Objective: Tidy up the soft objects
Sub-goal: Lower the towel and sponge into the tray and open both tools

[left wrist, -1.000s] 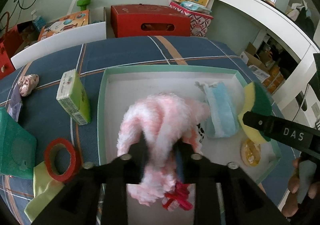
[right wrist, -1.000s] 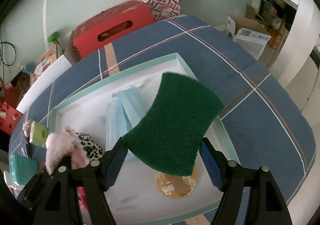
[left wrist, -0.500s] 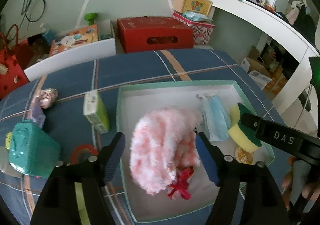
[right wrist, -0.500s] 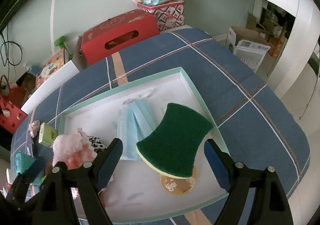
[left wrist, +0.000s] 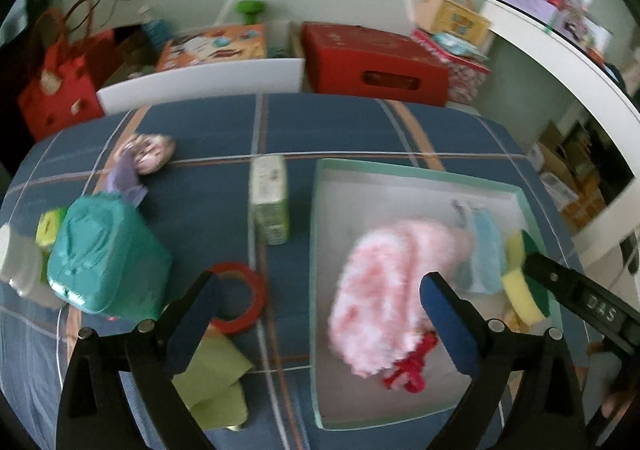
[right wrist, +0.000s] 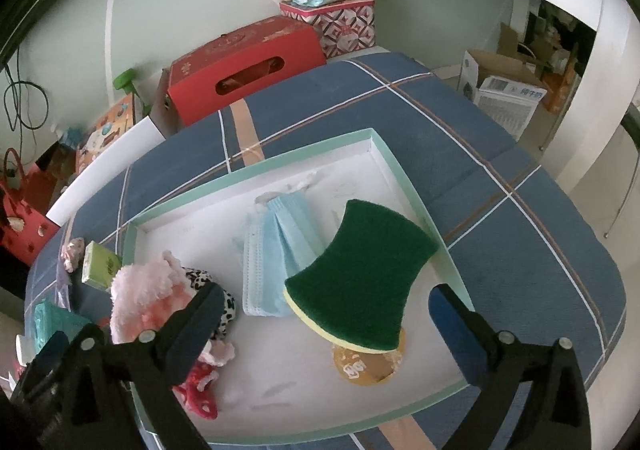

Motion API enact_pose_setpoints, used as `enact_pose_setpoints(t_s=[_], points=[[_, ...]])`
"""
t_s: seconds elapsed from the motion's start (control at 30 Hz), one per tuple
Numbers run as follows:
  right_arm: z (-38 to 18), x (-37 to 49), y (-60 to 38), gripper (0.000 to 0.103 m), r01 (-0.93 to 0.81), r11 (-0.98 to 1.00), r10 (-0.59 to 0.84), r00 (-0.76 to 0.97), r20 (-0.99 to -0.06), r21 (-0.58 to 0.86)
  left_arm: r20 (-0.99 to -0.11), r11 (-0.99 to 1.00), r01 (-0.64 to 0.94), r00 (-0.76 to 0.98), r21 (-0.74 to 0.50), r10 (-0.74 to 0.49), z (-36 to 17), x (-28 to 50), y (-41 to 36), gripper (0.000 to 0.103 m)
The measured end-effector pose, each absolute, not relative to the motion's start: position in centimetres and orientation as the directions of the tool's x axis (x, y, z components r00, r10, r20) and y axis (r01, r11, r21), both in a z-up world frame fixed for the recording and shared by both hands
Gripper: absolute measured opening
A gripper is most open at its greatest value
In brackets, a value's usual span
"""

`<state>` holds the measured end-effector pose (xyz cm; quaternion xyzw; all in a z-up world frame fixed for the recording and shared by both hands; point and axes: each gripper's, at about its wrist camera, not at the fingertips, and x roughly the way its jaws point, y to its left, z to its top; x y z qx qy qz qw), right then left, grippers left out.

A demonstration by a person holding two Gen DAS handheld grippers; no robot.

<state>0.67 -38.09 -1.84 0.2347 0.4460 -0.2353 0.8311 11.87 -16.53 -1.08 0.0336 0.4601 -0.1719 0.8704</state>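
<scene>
Right wrist view: right gripper (right wrist: 326,316) spread wide, empty, green sponge (right wrist: 360,278) lying in the tray (right wrist: 384,154) just beyond, blue masks (right wrist: 276,250) at its ten o'clock. Left gripper (left wrist: 316,302) gapes too; pink fluffy toy (left wrist: 392,282) rests in the tray at its two o'clock.

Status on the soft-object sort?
Done: pink plush, masks and sponge lie in the tray. In hand: nothing; left gripper and right gripper both have open jaws. Left: the teal pack and green cloth, if they count as soft, sit on the table.
</scene>
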Motion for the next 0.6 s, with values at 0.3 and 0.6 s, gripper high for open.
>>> enact_pose_setpoints(t_s=[0.3,0.6], points=[[-1.3,0.8,-37.6,0.103,0.587,0.788,-0.176,0.502,-0.847,0.185,-0.812,0.958,0.255,0.527,-0.131,-0.251,0.0,12.2,-13.1,0.100],[0.3,1.8,-34.0,0.103,0.490,0.846,-0.119,0.556,-0.823,0.209,-0.811,0.977,0.177,0.551,-0.118,-0.198,1.5,12.3,-9.1,0.100]])
